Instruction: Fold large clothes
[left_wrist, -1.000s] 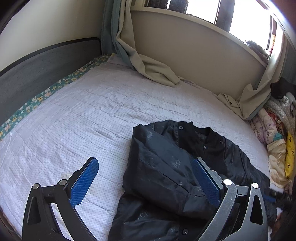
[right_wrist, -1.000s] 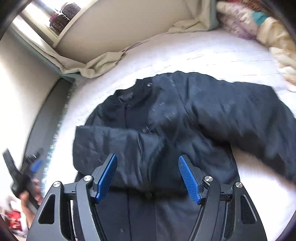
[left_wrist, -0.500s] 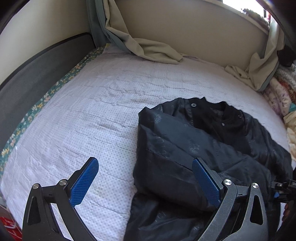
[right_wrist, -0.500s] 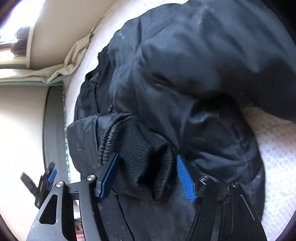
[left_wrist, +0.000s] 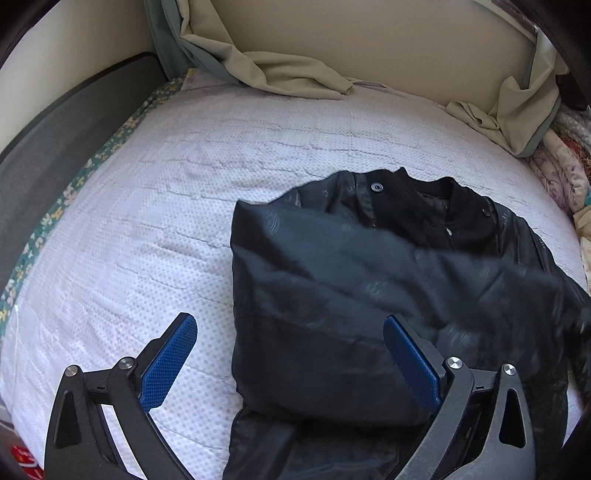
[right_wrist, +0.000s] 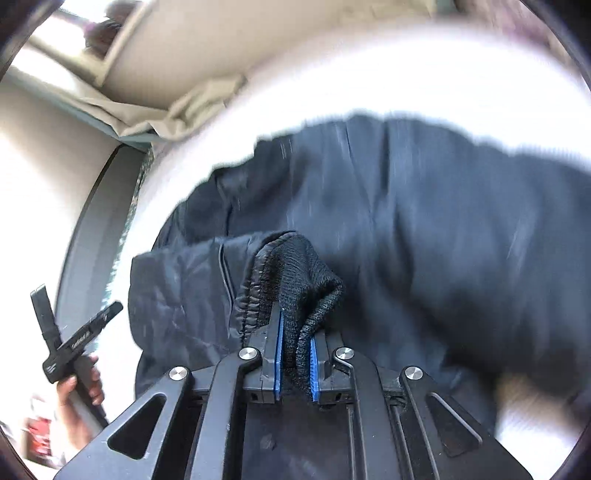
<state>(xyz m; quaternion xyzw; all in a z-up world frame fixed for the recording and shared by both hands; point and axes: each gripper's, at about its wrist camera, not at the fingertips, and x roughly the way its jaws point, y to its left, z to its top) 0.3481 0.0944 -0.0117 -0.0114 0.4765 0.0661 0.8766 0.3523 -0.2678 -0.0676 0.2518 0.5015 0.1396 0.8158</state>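
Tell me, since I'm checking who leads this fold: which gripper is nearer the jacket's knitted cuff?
Right. The right gripper has just closed its jaws on the knitted cuff. The left gripper hangs open over the folded jacket, touching nothing, no cuff between its fingers.

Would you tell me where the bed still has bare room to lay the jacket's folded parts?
Free: the white bedspread between the grey headboard and the black jacket, and the strip up to the beige curtains. Crowded: the edge beside the piled bedding.
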